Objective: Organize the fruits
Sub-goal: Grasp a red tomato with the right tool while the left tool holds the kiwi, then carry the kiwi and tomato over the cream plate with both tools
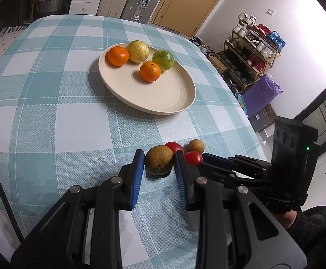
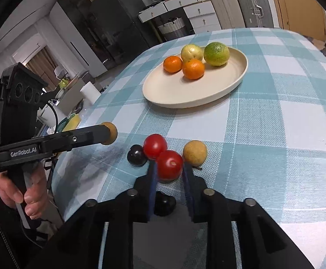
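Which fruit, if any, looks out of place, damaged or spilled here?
Nothing damaged or spilled. Four round fruits sit upright on the cream round plate. The odd bit: one small dark, near-black round fruit lies close to the table's near edge beside the red tomatoes, still off the plate.

"GenRobot.AI" in grey on side of left gripper body; no other legible txt.

4 fruits sit on the plate, behind loose fruits.
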A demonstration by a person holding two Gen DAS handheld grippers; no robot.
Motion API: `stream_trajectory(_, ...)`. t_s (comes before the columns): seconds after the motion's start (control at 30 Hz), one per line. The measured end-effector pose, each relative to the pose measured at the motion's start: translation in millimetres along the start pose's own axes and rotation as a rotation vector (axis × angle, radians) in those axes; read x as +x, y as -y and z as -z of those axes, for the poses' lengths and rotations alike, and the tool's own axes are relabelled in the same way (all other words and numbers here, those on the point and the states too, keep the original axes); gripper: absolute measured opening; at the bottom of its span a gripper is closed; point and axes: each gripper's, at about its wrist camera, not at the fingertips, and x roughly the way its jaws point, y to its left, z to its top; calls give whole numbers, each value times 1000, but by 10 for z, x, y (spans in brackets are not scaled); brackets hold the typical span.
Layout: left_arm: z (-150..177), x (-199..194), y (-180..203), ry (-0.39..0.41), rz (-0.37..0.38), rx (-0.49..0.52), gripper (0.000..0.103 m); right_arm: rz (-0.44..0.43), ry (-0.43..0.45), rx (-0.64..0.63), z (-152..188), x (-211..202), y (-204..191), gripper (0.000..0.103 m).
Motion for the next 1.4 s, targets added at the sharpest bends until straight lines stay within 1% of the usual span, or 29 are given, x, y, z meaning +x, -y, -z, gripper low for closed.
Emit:
stream_trajectory(0.1, 9, 18, -17, 0, -1, -6, 25, -8, -5, 19, -6, 37, 11, 35)
stream_trajectory(0.23, 20, 28, -37, -7, 1, -12, 25, -32, -15, 47, -35, 95, 36, 35)
stream_trajectory(0.33, 20, 32, -37, -7, 1, -12, 25, -37, -24, 44, -40, 135, 16, 35)
stream_trajectory(0.4, 15, 31, -45, -4, 0, -14, 25, -38, -24, 39, -37, 135, 2, 34)
stream_trajectory(0.47, 9, 31, -51, -1, 0, -13, 25, -39, -21, 32, -29, 118, -8, 30)
stream_trajectory(0.6, -42, 39, -63, 4, -1, -14, 25, -32, -3, 17, -20, 55, -17, 29)
stream_trajectory(0.73, -133, 53, -51, 8, -4, -7, 25, -51, 29, 12, -43, -19, -19, 29)
stream_trajectory(0.9, -314, 82, -50, 21, -14, 0, 25, -70, 83, 6, -165, -139, -33, 29)
stream_trajectory(1.03, -521, 133, -78, 30, -23, -5, 25, -75, 129, 3, -345, -232, -15, 29)
stream_trajectory(1.4, -1158, 421, -180, 42, -47, -16, 25, -77, 176, 28, -910, -173, 226, 29)
